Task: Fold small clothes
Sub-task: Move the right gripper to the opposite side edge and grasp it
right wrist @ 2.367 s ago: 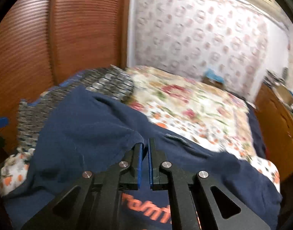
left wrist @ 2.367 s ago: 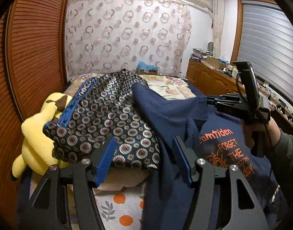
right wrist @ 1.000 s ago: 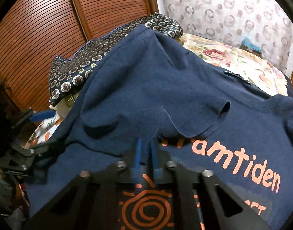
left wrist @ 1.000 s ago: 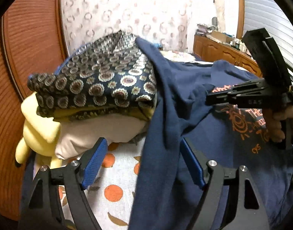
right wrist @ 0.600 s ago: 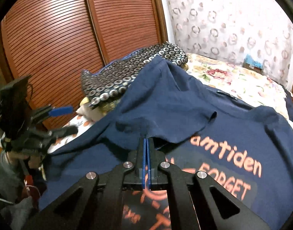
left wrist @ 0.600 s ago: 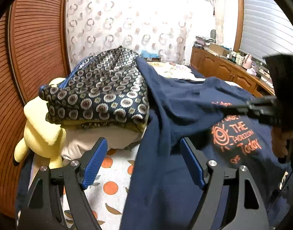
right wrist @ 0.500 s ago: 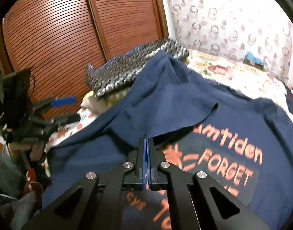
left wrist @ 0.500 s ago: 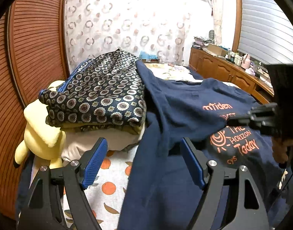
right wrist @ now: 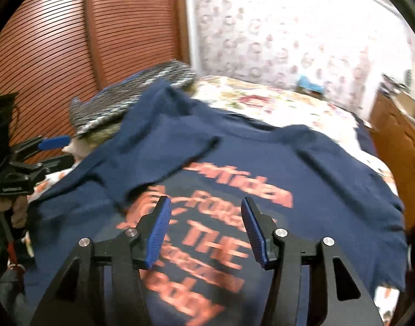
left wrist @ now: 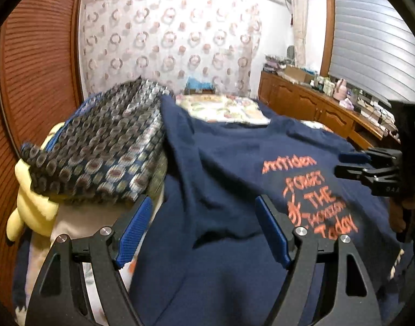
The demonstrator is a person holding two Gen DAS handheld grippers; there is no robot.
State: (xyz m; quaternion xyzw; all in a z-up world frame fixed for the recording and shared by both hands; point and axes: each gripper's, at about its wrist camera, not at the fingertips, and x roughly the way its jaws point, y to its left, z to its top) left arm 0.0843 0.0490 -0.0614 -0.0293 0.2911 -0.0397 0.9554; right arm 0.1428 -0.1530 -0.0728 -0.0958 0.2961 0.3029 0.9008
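- Far left: one yellow plush toy (left wrist: 31, 203) under one folded navy cloth patterned with circles (left wrist: 98, 157).
- Left tool (left wrist: 202, 231): jaws wide apart, nothing between the pads, hovering over the shirt's left side.
- Centre: one navy cotton T-shirt with orange lettering (right wrist: 234, 168), spread on the floral bed (right wrist: 275, 103), left sleeve already flopped inward. Soft, light, limp; probably best pinched at hem or sleeve edge.
- Right tool (right wrist: 204, 228): jaws opening, empty, above the print.
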